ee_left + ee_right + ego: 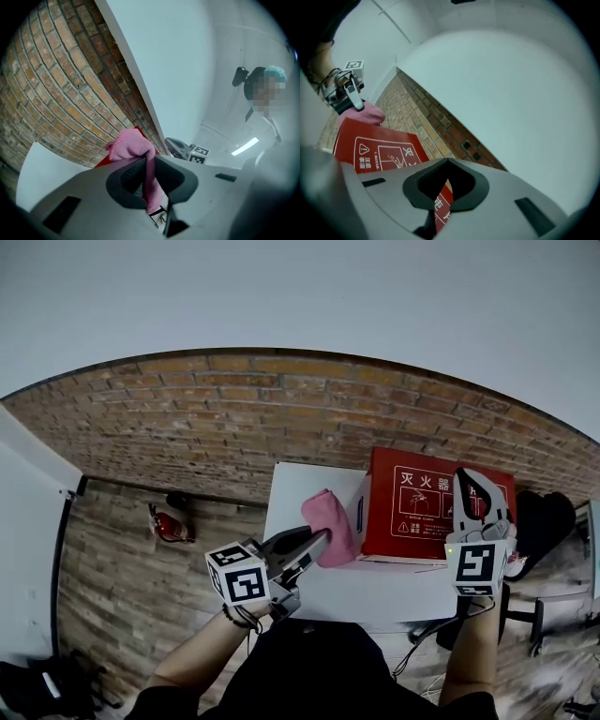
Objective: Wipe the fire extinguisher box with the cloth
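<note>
Holding the cloth (pixel 330 521) to the left face of the box (pixel 422 512).

My left claw (pixel 317 542) is clamped on the pink cloth. A tail of it hangs down between the jaws, and the bunched end lies against that face, close to the left edge of the table (pixel 375 592). My right claw (pixel 471 482) sits over the box's right half, jaws nearly together, with a red printed sliver in the slit; I cannot tell if they pinch it. The box stands far right on the table, its back near the brick wall (pixel 234 418), and a bare white strip runs along the near edge. The floor (pixel 112 596) to the left is open but for a small extinguisher (pixel 167 523).
</note>
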The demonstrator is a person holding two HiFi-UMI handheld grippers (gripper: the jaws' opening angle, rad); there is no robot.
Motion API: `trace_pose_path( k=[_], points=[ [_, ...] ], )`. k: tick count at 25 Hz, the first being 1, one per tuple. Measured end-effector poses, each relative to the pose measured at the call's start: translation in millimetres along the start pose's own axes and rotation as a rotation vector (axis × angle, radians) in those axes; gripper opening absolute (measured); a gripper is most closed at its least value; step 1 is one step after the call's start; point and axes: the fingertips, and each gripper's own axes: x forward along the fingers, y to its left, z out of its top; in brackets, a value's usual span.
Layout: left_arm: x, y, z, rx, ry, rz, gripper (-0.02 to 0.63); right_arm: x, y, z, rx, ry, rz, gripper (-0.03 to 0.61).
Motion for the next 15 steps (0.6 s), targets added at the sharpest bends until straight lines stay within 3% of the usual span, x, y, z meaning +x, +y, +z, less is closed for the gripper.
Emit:
trace_pose_path(
  k=[4, 9, 15],
  points=[
    [0.0, -13.4, -2.8, 0.008, -0.024, 0.004, 0.061, -20.2, -8.7, 23.4, 0.11, -0.159, -0.033, 0.017],
    [1.6, -29.7, -11.6, 0.008, -0.074, -0.01, 0.061, -50.6, -8.9, 47.7, 0.357, -0.422, 0.026, 0.017],
    [-7.9, -34.3, -21.6, 0.008, -0.133, 0.058, 0.061, -81.3, 0.0, 55.1, 0.409, -0.585, 0.064, 0.017]
  ],
)
